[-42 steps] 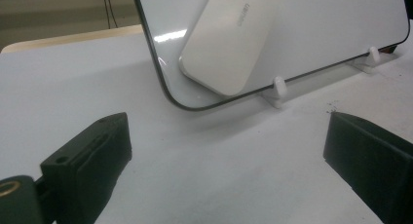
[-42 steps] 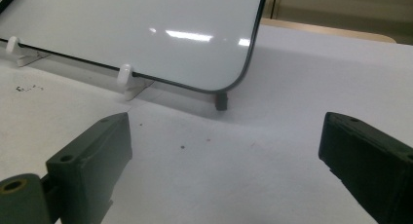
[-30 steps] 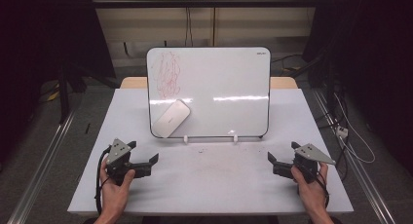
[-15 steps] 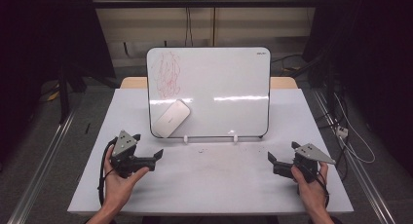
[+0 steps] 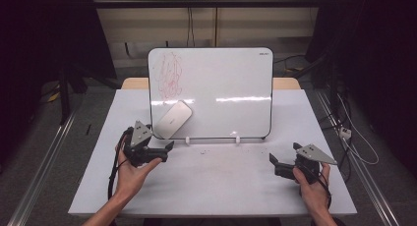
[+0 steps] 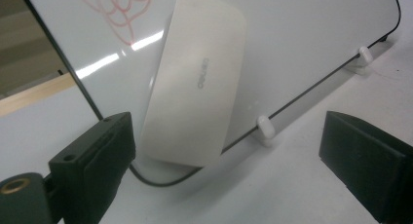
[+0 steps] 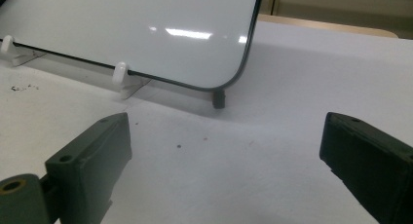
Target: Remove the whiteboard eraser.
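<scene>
Dark curtains and a pale back wall stand behind your white table (image 5: 211, 186), and a whiteboard (image 5: 221, 83) stands propped upright across the table's far middle on small white feet (image 5: 237, 139). Red scribbles (image 5: 168, 81) cover the board's upper left part. An eraser (image 5: 173, 119), pale and rounded, clings tilted to the board's lower left corner, its lower end close to the bottom edge of the frame.

Your left gripper (image 5: 164, 150) sits near the table's left side, just in front of that corner, held up off the surface in your left hand (image 5: 130, 169). Its jaws are spread wide and grip nothing. In the left gripper view the eraser (image 6: 197, 83) lies straight ahead between the two jaws, near but apart from them, with the red scribbles (image 6: 124, 12) above it and one white foot (image 6: 264, 126) just beside its lower end.

Your right gripper (image 5: 274, 164) rests low near the table's right front, held in your right hand (image 5: 312, 184), well apart from the board. Its jaws are also spread wide with nothing between them. In the right gripper view they face bare table (image 7: 219, 160) and the whiteboard's (image 7: 146, 29) lower right corner, where a small dark leg (image 7: 218, 98) touches the surface.
</scene>
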Motion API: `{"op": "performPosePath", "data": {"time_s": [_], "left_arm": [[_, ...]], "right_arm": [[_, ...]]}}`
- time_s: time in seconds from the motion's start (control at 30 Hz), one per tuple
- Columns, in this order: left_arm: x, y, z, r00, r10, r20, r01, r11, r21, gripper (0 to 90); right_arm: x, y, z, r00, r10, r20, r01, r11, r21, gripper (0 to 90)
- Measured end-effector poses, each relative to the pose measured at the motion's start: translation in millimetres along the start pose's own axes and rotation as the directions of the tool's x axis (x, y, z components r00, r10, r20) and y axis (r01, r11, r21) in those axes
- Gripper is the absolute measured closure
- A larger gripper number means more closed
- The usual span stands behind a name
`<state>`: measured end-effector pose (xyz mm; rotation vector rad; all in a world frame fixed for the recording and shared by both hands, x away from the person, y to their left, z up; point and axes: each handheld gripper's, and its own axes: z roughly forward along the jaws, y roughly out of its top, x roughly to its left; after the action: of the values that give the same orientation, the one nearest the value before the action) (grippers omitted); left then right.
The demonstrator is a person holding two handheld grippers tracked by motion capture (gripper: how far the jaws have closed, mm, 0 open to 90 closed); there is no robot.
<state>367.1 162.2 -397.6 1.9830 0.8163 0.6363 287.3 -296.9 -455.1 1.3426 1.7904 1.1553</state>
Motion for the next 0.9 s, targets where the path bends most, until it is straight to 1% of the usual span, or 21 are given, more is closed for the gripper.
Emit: {"op": "performPosePath", "data": {"time_s": [0.03, 0.13, 0.23, 0.27, 0.3, 0.37, 0.4, 0.43, 0.5, 0.53, 0.57, 0.6, 0.67, 0.7, 0.73, 0.77, 0.8, 0.83, 0.87, 0.9], "left_arm": [[-0.5, 4.3, 2.8, 0.9998, 0.018, -0.005, -0.018, 0.9998, 0.002, 5.8], [-2.2, 10.1, 7.1, 0.9995, 0.030, -0.011, -0.030, 0.9995, 0.007, 5.8], [-3.3, 16.2, 12.9, 0.9954, 0.090, -0.032, -0.088, 0.9950, 0.047, 5.9], [-3.6, 17.9, 14.8, 0.9941, 0.101, -0.040, -0.099, 0.9937, 0.053, 6.3], [-3.7, 19.5, 16.9, 0.9936, 0.103, -0.047, -0.101, 0.9937, 0.049, 6.9], [-3.4, 23.0, 21.4, 0.9899, 0.120, -0.076, -0.114, 0.9904, 0.078, 7.8], [-3.4, 23.0, 21.4, 0.9899, 0.120, -0.076, -0.114, 0.9904, 0.078, 7.7], [-3.3, 25.5, 26.9, 0.9892, 0.121, -0.083, -0.115, 0.9907, 0.072, 7.8], [-2.6, 29.2, 30.8, 0.9828, 0.162, -0.089, -0.154, 0.9834, 0.097, 7.8], [-2.6, 29.2, 30.8, 0.9828, 0.162, -0.089, -0.154, 0.9834, 0.097, 8.1], [-2.7, 32.5, 34.8, 0.9810, 0.169, -0.095, -0.160, 0.9822, 0.099, 8.0], [-3.4, 33.8, 37.4, 0.9780, 0.181, -0.104, -0.170, 0.9797, 0.106, 8.1], [-4.6, 35.4, 42.9, 0.9736, 0.201, -0.108, -0.187, 0.9736, 0.131, 8.7], [-5.8, 35.4, 46.1, 0.9751, 0.195, -0.105, -0.180, 0.9745, 0.134, 9.7], [-6.0, 35.3, 48.2, 0.9748, 0.197, -0.104, -0.182, 0.9733, 0.139, 10.1], [-6.6, 34.2, 50.6, 0.9753, 0.190, -0.112, -0.175, 0.9751, 0.137, 10.7], [-6.4, 33.6, 52.4, 0.9746, 0.192, -0.115, -0.175, 0.9742, 0.142, 11.2], [-5.9, 33.4, 53.3, 0.9721, 0.203, -0.118, -0.184, 0.9713, 0.150, 11.6], [-5.4, 33.2, 54.2, 0.9700, 0.212, -0.120, -0.194, 0.9702, 0.146, 14.0], [-5.4, 33.2, 54.2, 0.9700, 0.212, -0.120, -0.194, 0.9702, 0.146, 17.2]], "right_arm": [[0.2, 0.1, 0.0, 1.0000, 0.000, -0.001, 0.000, 1.000, -0.002, 4.9], [0.5, 0.1, -0.1, 1.0000, -0.002, 0.000, 0.002, 1.000, -0.005, 4.9], [0.4, 0.3, 0.1, 1.0000, -0.001, -0.003, 0.001, 1.000, -0.002, 4.9], [0.5, 0.3, 0.3, 1.0000, -0.002, -0.002, 0.002, 1.000, -0.006, 5.0], [0.6, 0.3, 0.2, 1.0000, -0.004, -0.004, 0.004, 1.000, -0.006, 5.0], [0.7, 0.1, 0.0, 1.0000, -0.005, -0.006, 0.005, 1.000, -0.007, 4.9], [0.6, 0.1, -0.1, 1.0000, -0.002, -0.005, 0.002, 1.000, -0.006, 4.9], [0.3, 0.1, -0.2, 1.0000, -0.001, -0.007, 0.001, 1.000, -0.003, 4.9], [0.1, 0.0, 0.1, 1.0000, 0.000, -0.006, 0.000, 1.000, -0.003, 4.9], [0.0, 0.0, 0.1, 1.0000, -0.001, -0.006, 0.001, 1.000, -0.003, 4.9], [0.1, 0.0, 0.1, 1.0000, -0.001, -0.006, 0.001, 1.000, -0.002, 4.9], [0.2, 0.0, 0.1, 1.0000, -0.001, -0.007, 0.001, 1.000, -0.002, 4.9], [0.3, 0.1, 0.6, 1.0000, -0.003, -0.008, 0.003, 1.000, -0.003, 4.9], [0.4, 0.2, 0.8, 1.0000, -0.004, -0.008, 0.004, 1.000, -0.003, 4.9], [0.4, 0.2, 0.9, 1.0000, -0.004, -0.007, 0.004, 1.000, -0.002, 4.7], [0.4, 0.3, 0.9, 1.0000, -0.005, -0.009, 0.005, 1.000, -0.002, 4.5], [0.4, 0.3, 1.0, 1.0000, -0.004, -0.008, 0.004, 1.000, -0.002, 4.5], [0.2, 0.2, 1.1, 1.0000, -0.003, -0.007, 0.003, 1.000, -0.001, 4.5], [0.0, 0.2, 1.4, 1.0000, -0.003, -0.006, 0.003, 1.000, 0.000, 4.5], [-0.1, 0.4, 1.7, 1.0000, 0.000, -0.003, 0.000, 1.000, 0.000, 4.5]]}}
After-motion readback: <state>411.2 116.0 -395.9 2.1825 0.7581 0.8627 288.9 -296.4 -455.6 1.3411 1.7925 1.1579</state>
